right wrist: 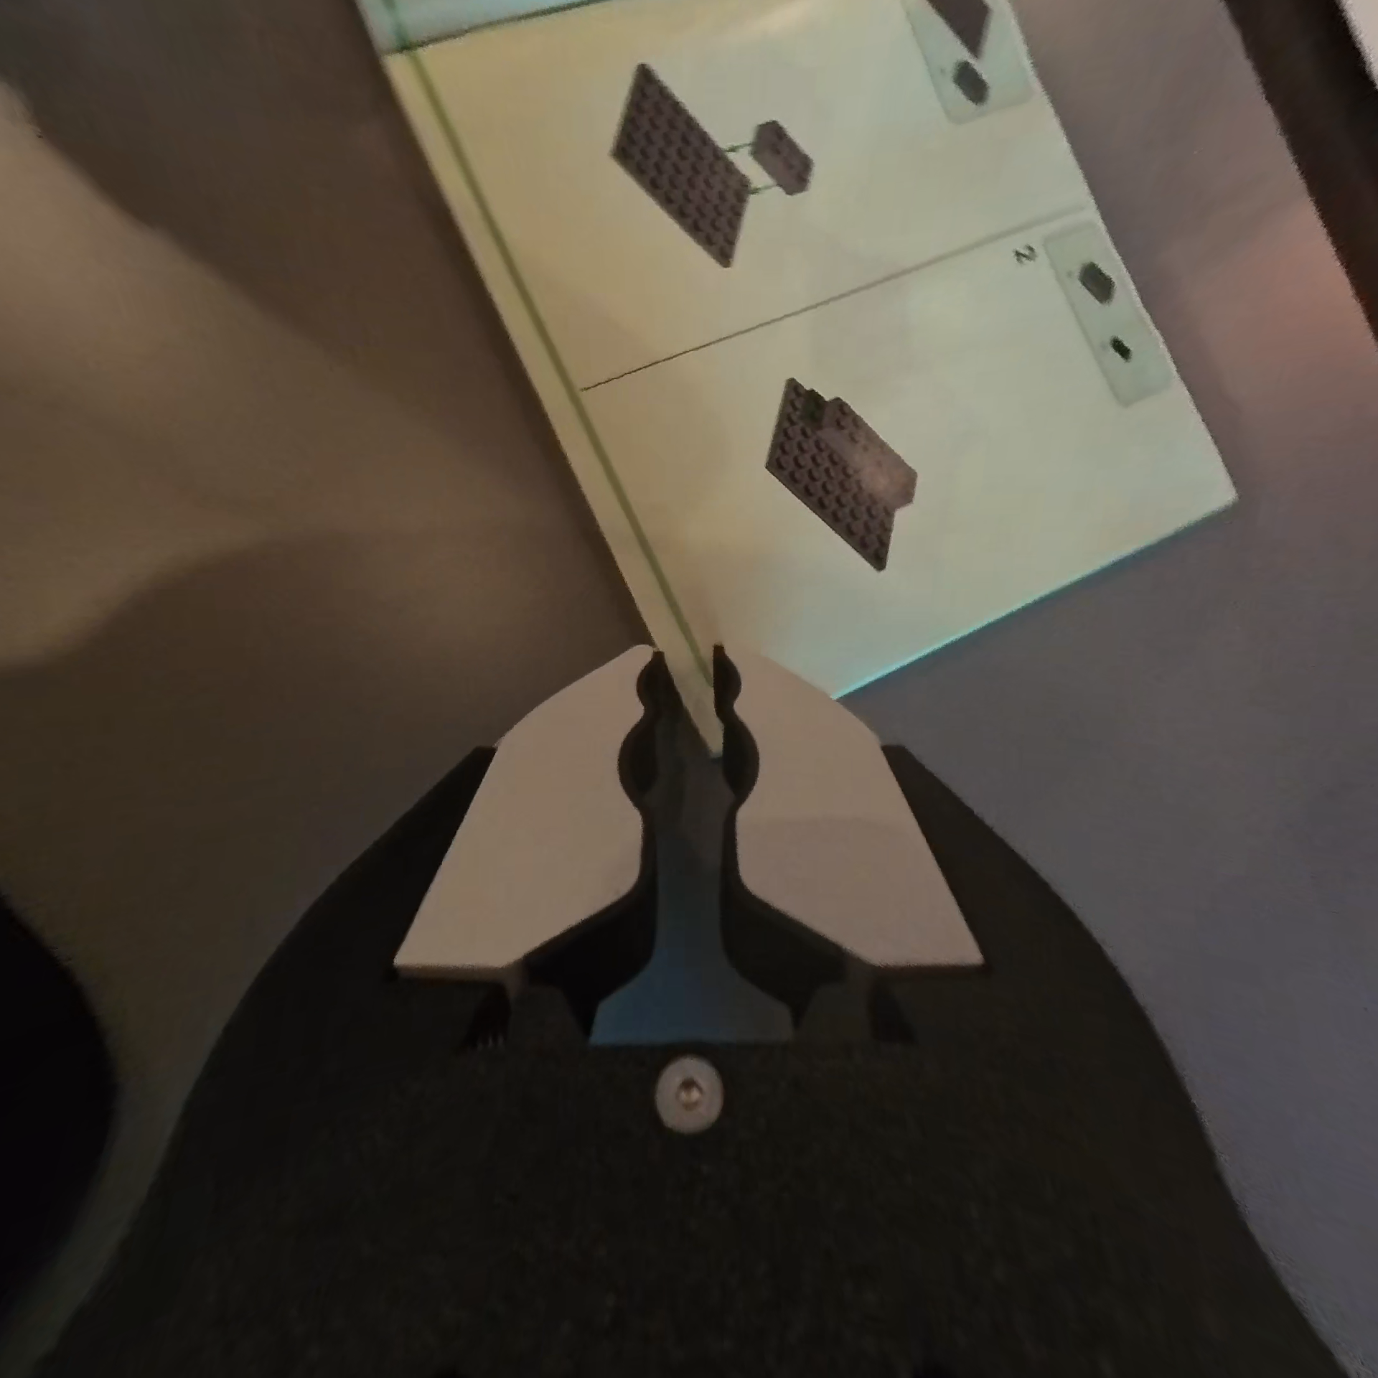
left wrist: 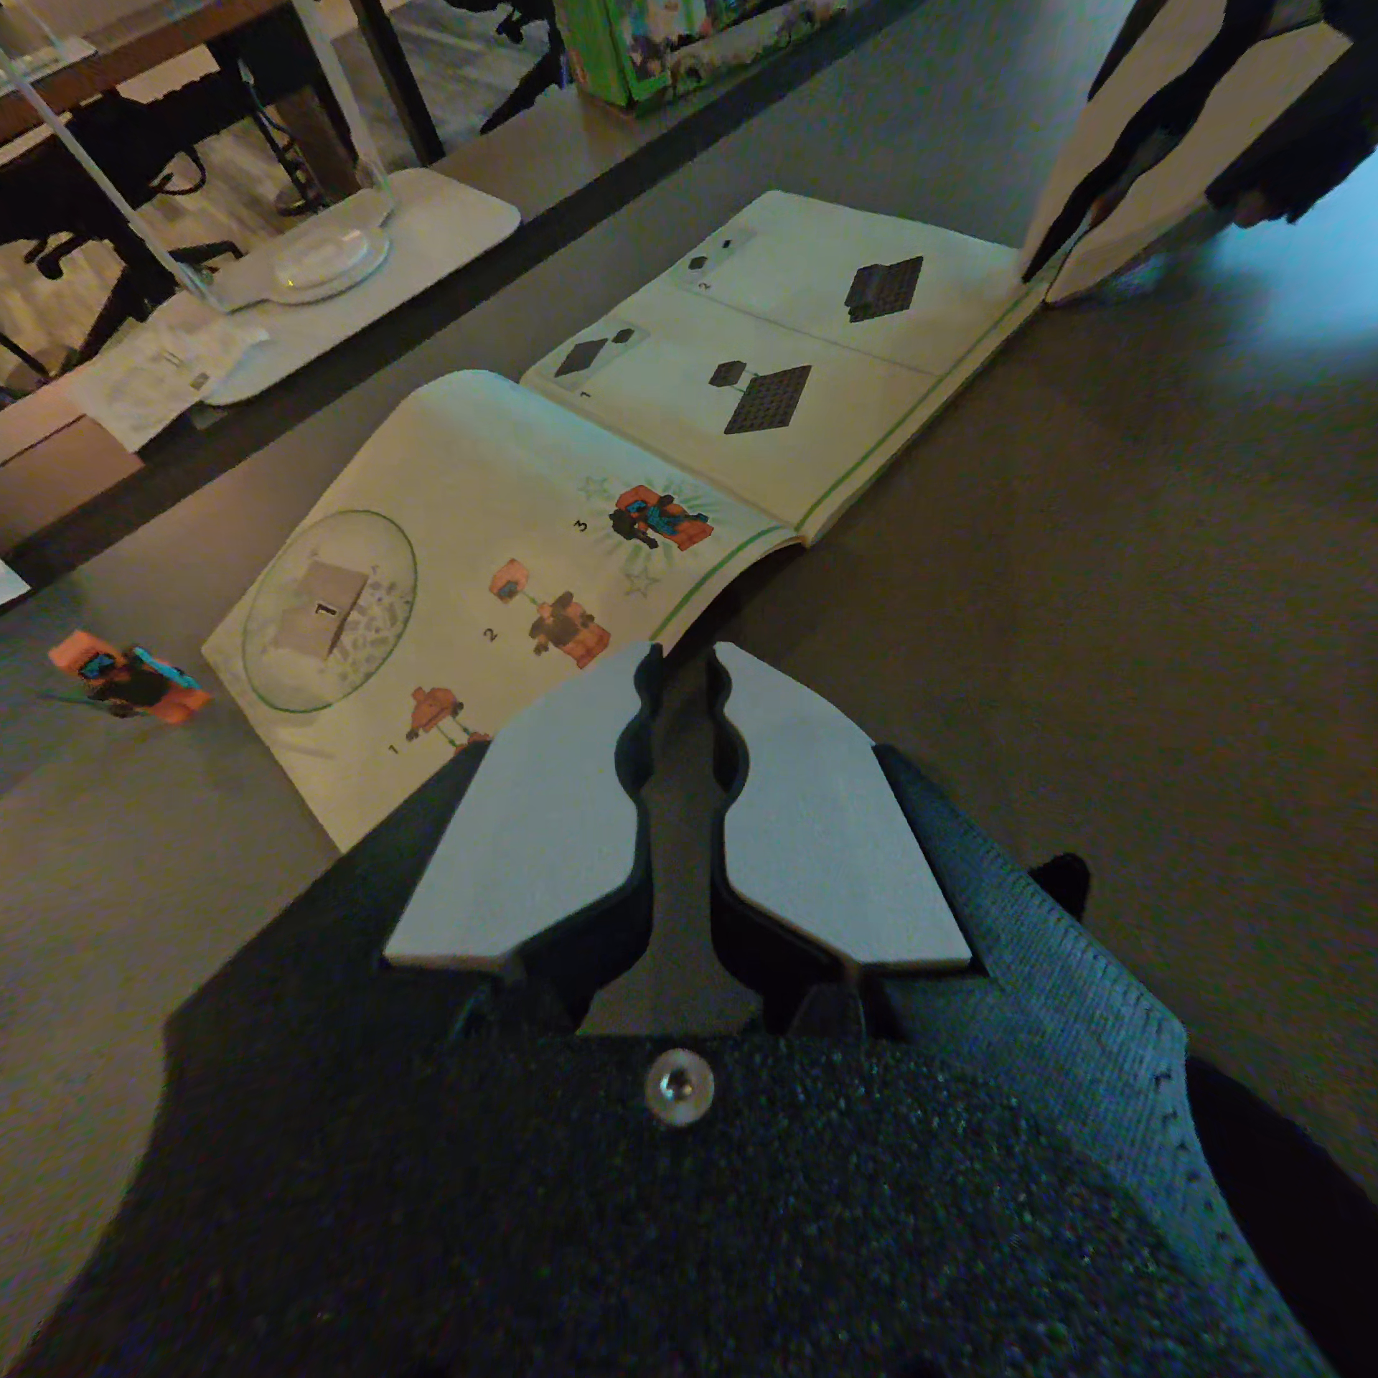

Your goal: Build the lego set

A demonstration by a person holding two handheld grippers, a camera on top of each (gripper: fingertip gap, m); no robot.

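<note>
An open instruction booklet point(left wrist: 522, 522) lies on the grey-brown table point(left wrist: 1118, 596). Its pages picture an orange figure build and a dark studded plate. My left gripper point(left wrist: 682, 656) is shut, with its tips at the booklet's near edge; I cannot tell whether it grips paper. My right gripper point(right wrist: 686, 656) is shut on the corner of the booklet's page point(right wrist: 820, 298), and the paper edge runs in between its fingers. It also shows in the left wrist view point(left wrist: 1040, 272) at the booklet's far corner. A small built figure in an orange seat point(left wrist: 127, 682) stands left of the booklet.
A green set box point(left wrist: 671, 45) stands at the table's far edge. On a neighbouring surface to the left are a white tray point(left wrist: 447, 216) with a clear container and a loose printed sheet point(left wrist: 156, 373). Chairs and desks stand behind. Spacing between my two grippers at the tips: around 25 cm.
</note>
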